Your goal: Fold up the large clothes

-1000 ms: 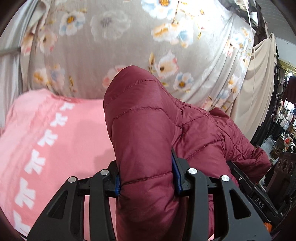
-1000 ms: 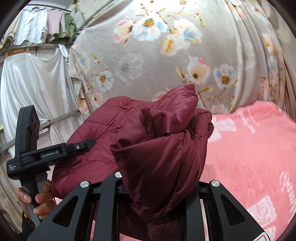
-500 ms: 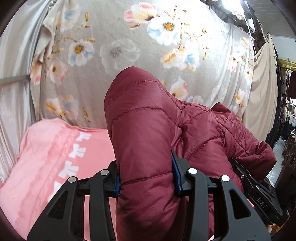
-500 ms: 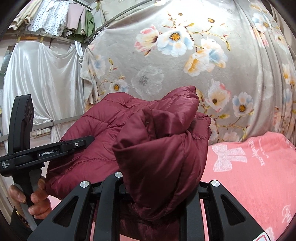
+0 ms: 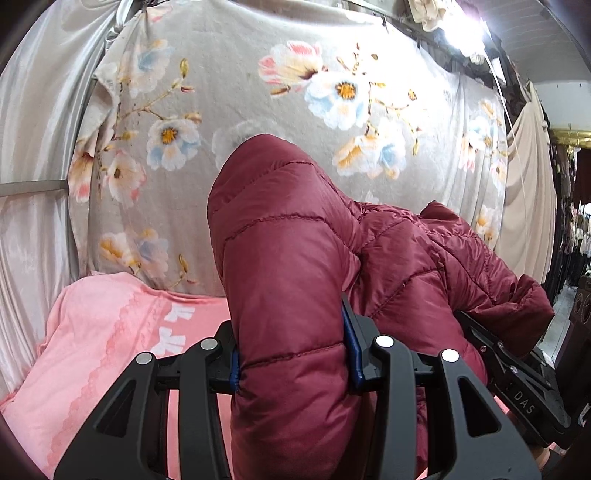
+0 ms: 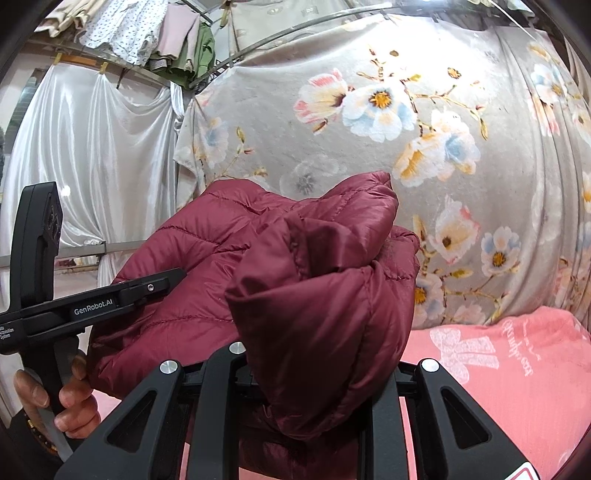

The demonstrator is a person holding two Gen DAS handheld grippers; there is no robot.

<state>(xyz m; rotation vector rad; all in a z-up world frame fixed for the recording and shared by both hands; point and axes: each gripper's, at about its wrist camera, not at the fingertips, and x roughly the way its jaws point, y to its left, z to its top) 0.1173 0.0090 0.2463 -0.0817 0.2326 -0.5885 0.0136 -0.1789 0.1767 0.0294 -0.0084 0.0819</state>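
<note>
satin curtain: white, hung at far left [image 6: 92,147], a rail of hung clothes [image 6: 147,33] seen above it.
hand: seen low at left edge of right wrist view [image 6: 55,402], wrapped on the handle of the left claw.
left claw: closed on a thick puffed fold of the jacket [image 5: 291,354]; blue pads [image 5: 352,350] pressed into the quilting on both sides; also seen from the side in the right view [image 6: 155,284], its tip against the jacket.
jacket: maroon quilted puffer [image 5: 288,258], held up in the air between both claws, bunched, above the pink blanket; a stretch of it spans from one claw to the other [image 6: 177,266].
right claw: clamped on a crumpled bunch of jacket fabric [image 6: 317,373]; pads hidden by the cloth, jaws set fairly narrow.
floral blanket: grey with pink, white and blue flowers, hung upright behind the jacket [image 5: 258,92].
pink blanket: spread below, white bow print and lettering seen [image 6: 517,369]; the surface under it cannot be told.
right edge, left wrist view: beige hanging cloth [image 5: 528,184].
</note>
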